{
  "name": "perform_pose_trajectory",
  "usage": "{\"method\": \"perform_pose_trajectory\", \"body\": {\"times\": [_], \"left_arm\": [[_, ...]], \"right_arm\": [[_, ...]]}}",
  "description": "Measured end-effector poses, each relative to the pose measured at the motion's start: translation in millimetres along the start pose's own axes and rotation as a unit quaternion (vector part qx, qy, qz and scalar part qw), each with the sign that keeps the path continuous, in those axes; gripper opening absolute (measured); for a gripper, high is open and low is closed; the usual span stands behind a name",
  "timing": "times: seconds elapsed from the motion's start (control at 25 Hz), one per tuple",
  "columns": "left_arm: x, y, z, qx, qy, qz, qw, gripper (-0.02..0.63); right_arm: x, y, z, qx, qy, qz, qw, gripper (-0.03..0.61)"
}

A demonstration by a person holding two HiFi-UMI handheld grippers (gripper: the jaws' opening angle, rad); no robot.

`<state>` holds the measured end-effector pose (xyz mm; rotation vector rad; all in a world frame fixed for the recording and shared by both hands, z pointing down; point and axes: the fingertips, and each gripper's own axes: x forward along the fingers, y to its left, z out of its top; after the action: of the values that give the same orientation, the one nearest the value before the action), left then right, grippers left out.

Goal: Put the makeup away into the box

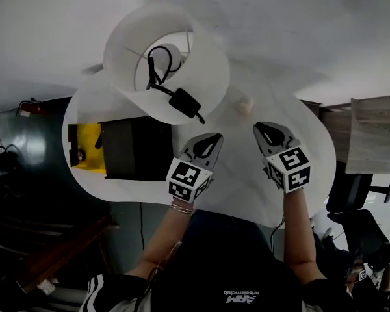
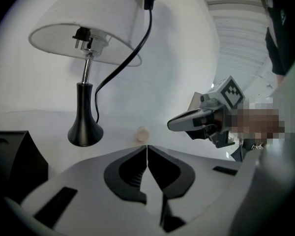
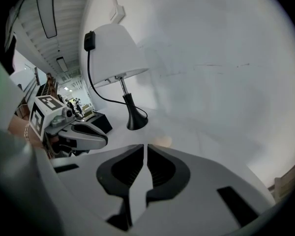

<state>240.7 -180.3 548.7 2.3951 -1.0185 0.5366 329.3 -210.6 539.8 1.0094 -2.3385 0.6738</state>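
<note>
A small beige makeup item [image 1: 245,103] lies on the white round table [image 1: 299,142], just beyond both grippers. My left gripper [image 1: 215,138] is shut with nothing in it, and the item [image 2: 142,133] sits a short way past its tips. My right gripper [image 1: 259,128] is also shut and empty, with the item [image 3: 162,141] just ahead of it. The black box [image 1: 136,148], with a yellow part [image 1: 90,148] on its left, stands at the table's left side, to the left of my left gripper.
A table lamp with a white shade [image 1: 162,57] and a black base [image 2: 85,127] stands at the back. Its black cord and inline switch [image 1: 185,101] hang over the shade. The wall runs behind the table. Dark furniture and an office chair [image 1: 357,194] surround it.
</note>
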Motion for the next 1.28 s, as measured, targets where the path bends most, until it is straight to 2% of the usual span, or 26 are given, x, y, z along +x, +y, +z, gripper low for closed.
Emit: {"method": "perform_pose_trajectory", "body": {"times": [0.28,0.36,0.4,0.56,0.72,1.28], "left_arm": [[13.6,8.2,-14.0,-0.018,0.012,0.007,0.9998,0.02],[16.8,12.6,-14.9,-0.02,0.012,0.007,0.9997,0.02],[18.3,14.5,-14.8,-0.021,0.012,0.007,0.9997,0.02],[22.2,18.4,-11.9,-0.024,0.008,0.005,0.9997,0.02],[22.1,18.7,-9.1,-0.035,0.001,-0.003,0.9994,0.02],[-10.6,-17.5,-0.1,-0.014,-0.018,-0.011,0.9997,0.02]], "right_arm": [[34.8,-9.6,-6.2,-0.009,0.015,-0.003,1.0,0.044],[45.7,-11.2,-6.4,-0.016,0.023,-0.008,1.0,0.135],[50.9,-12.3,-6.2,-0.022,0.026,-0.012,0.999,0.141],[66.2,-21.2,-5.7,-0.034,0.031,-0.035,0.998,0.139],[63.5,-21.3,-3.4,-0.053,0.03,-0.037,0.997,0.074],[-5.6,13.8,0.1,-0.073,-0.004,-0.024,0.997,0.069]]}}
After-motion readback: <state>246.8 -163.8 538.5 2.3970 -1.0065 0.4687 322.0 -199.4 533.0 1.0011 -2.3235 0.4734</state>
